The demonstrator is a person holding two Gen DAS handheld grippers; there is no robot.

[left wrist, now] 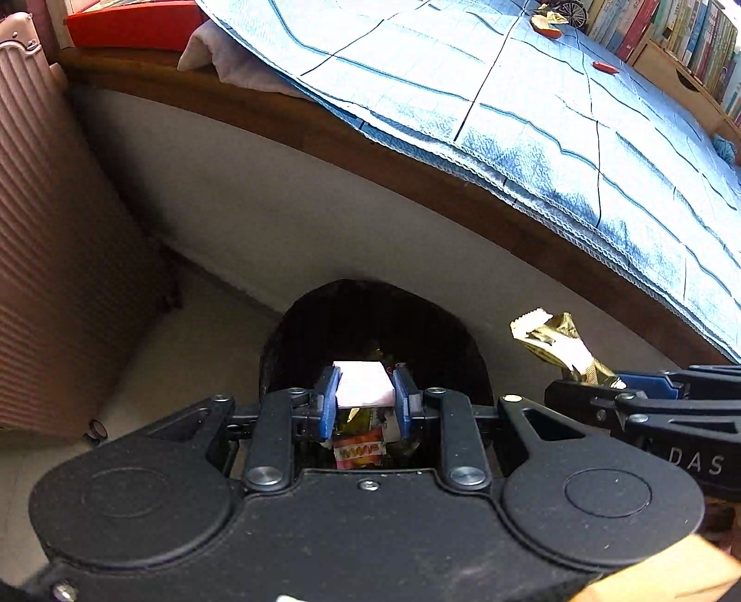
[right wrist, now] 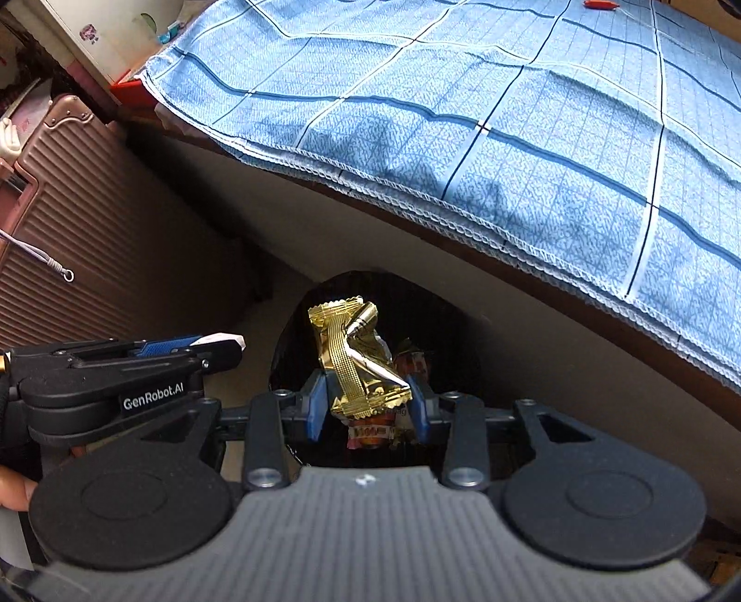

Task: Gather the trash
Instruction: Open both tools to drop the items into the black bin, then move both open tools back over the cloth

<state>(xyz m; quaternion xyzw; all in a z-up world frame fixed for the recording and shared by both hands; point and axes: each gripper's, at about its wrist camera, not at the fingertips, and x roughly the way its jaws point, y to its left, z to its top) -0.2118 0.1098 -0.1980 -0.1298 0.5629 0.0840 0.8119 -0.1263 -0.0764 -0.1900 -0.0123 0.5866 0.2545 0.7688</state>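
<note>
My left gripper [left wrist: 365, 399] is shut on a folded white tissue [left wrist: 363, 383] and hovers over the black trash bin [left wrist: 324, 324]. Colourful wrappers [left wrist: 360, 453] lie inside the bin beneath it. My right gripper [right wrist: 369, 402] is shut on a crumpled gold wrapper [right wrist: 354, 356], held above the same bin [right wrist: 454, 333]. In the left wrist view the gold wrapper [left wrist: 558, 342] and right gripper [left wrist: 616, 386] come in from the right. In the right wrist view the left gripper [right wrist: 217, 345] sits at left with the white tissue [right wrist: 222, 338] at its tip.
A table with a blue checked cloth [left wrist: 555, 139] overhangs the bin; red and orange scraps [left wrist: 604, 67] lie on it. A ribbed pink suitcase [left wrist: 60, 254] stands on the left. Books [left wrist: 685, 37] line a shelf at the far right. A red box [left wrist: 129, 23] rests at the table's left end.
</note>
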